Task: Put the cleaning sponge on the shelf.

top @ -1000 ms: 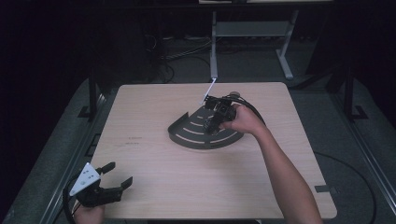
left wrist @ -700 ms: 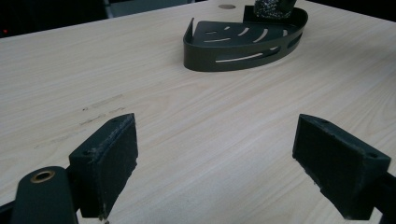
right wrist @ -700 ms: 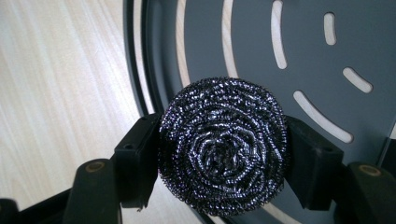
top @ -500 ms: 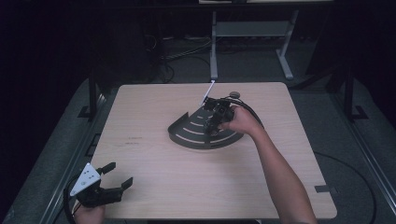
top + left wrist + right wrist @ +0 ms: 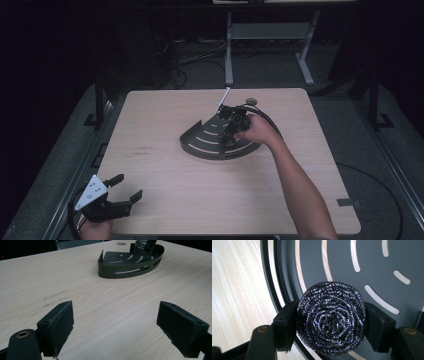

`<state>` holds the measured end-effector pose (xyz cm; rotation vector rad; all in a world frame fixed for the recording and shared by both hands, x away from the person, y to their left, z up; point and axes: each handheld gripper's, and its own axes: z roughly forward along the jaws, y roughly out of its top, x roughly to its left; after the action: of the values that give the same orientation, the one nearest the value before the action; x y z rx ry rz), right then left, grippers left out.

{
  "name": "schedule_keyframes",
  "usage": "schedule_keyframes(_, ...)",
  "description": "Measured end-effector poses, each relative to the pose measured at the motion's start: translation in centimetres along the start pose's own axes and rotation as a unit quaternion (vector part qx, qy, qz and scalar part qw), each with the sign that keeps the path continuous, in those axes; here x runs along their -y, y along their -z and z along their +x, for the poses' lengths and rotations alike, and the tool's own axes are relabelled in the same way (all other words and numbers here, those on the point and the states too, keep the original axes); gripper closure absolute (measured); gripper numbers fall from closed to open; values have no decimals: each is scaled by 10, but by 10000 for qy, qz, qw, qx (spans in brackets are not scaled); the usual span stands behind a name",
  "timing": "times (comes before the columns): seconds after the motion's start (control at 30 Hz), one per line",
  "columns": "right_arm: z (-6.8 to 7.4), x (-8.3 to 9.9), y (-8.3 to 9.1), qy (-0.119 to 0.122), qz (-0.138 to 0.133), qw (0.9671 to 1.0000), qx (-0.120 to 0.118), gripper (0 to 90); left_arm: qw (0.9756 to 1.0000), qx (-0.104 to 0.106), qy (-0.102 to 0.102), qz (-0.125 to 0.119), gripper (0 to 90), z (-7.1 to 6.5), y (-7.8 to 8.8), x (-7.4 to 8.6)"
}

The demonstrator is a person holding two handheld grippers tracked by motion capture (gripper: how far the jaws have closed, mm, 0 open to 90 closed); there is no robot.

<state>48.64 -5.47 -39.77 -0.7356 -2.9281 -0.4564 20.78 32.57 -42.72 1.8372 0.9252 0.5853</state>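
Note:
A dark quarter-round corner tray (image 5: pixel 202 142) with slots in its floor lies at the middle of the wooden table (image 5: pixel 165 175). My right gripper (image 5: pixel 229 141) points down into it, shut on a round steel-wool scourer (image 5: pixel 331 317) held just over the tray floor (image 5: pixel 372 267) near its curved rim. The pads (image 5: pixel 286 325) press on both sides of the scourer. In the left gripper view the tray (image 5: pixel 125 266) lies far ahead with the scourer (image 5: pixel 143 245) standing in it. My left gripper (image 5: pixel 124 187) rests open at the table's near left corner, with nothing between its pads (image 5: pixel 60 326).
A thin white stick (image 5: pixel 223 100) lies behind the tray, and a small round disc (image 5: pixel 251 101) sits near the table's far edge. A cable (image 5: pixel 267 120) trails from the right gripper. A metal stand (image 5: pixel 270 35) rises beyond the table.
The right hand has shifted a little toward the tray's near curved rim with the scourer. The left gripper has stayed put.

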Motion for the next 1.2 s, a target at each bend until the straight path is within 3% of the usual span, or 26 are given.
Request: schedule_keyframes(1.2,-14,8,-24,-294,58,9995,-23,330,10000,-15,-5,-8,134,1,1,0)
